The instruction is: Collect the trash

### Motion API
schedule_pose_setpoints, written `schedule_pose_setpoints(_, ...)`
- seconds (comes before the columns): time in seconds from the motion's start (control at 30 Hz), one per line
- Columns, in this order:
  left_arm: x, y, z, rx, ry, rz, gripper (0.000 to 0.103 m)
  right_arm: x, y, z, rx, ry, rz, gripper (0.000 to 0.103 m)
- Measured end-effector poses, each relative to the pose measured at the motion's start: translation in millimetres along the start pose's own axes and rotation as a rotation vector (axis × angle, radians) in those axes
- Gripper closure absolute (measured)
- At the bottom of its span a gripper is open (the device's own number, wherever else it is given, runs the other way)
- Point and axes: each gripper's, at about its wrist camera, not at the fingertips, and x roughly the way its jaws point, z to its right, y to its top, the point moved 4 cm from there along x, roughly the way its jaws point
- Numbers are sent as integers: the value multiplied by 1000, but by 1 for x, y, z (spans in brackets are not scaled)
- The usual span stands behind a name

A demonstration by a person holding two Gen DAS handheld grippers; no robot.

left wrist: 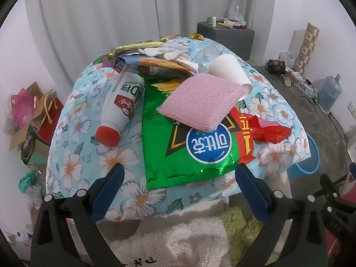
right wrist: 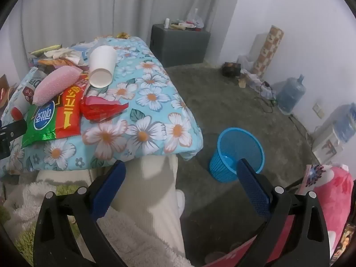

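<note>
Blue mesh bin (right wrist: 237,153) on floor looks empty (nothing collected yet). Chip bag (left wrist: 189,146), sponge (left wrist: 200,100), cup (left wrist: 231,71), bottle (left wrist: 120,106) all on table. Left gripper (left wrist: 178,187), right gripper (right wrist: 181,182): jaws wide, holding nothing.

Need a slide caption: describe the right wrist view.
Open right gripper above blue bin, littered floral table to its left.

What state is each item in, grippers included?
left gripper: open, empty
right gripper: open, empty
paper cup: on its side
white bottle: lying down, red cap on
pink sponge: resting on green snack bag
red wrapper: crumpled
blue bin: upright on floor
</note>
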Motion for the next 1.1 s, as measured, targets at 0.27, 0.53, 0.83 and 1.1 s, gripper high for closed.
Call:
schedule_pose_setpoints(0.27,0,1,-1,-4,-2,6,5,5,-1,1,1,4,8,8)
schedule_pose_setpoints(0.53,-2,3,-4,-11,4,15,5,5,0,-3,5,6,11,8)
schedule_pose_setpoints(0.83,-5,3,-5,-16,5,15,5,4,5,-1,10,8,12,8)
schedule_pose_setpoints(1.1,-4,2,-5,-18,5,12,5,1,6,-4,11,3,16,8)
